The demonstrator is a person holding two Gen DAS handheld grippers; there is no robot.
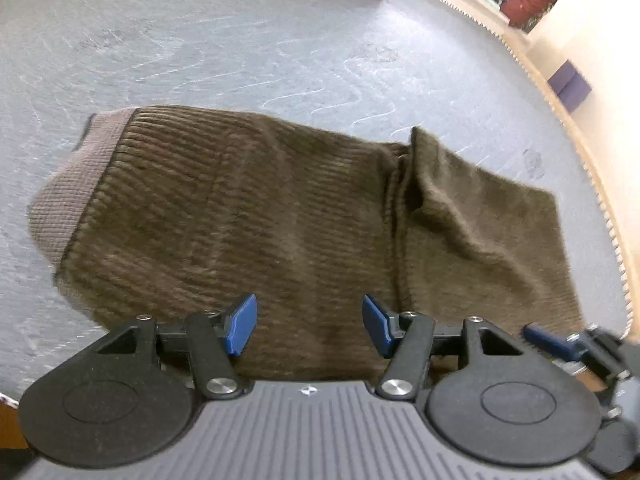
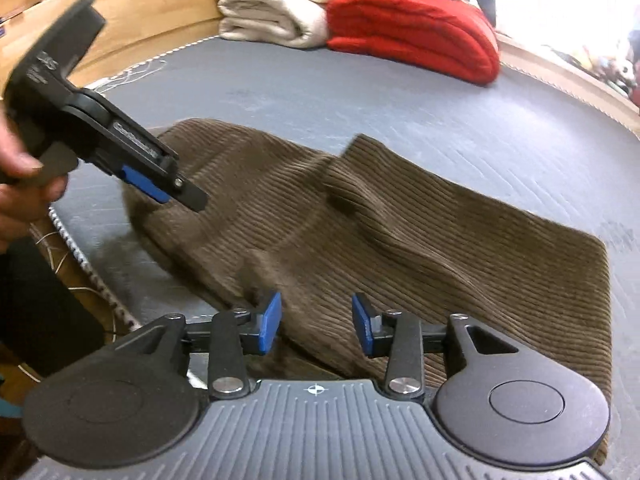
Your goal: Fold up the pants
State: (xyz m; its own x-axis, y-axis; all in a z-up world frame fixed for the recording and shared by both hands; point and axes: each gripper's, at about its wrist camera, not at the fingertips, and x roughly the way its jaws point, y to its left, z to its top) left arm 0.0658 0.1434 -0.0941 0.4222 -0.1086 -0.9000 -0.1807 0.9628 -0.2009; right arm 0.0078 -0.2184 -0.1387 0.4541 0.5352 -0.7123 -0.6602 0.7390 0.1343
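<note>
Left wrist view: brown ribbed pants [image 1: 256, 216] lie folded on grey mat [image 1: 240, 48], lighter waistband [image 1: 76, 184] at left, bumpy fold at right (fuzzy). Left gripper [image 1: 309, 326] above near edge, blue pads apart, nothing between. Right gripper [image 2: 316, 326] apart too, over cloth.

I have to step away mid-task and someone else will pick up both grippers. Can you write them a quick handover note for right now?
Left gripper: open, empty, above the pants' near edge.
Right gripper: open, nothing pinched, over the other end.
Pants: brown corduroy, lying on the grey mat, already folded to a short stack with the waistband at the left; a raised wrinkle near the middle.
Left: flatten the wrinkle, make any last fold.
</note>
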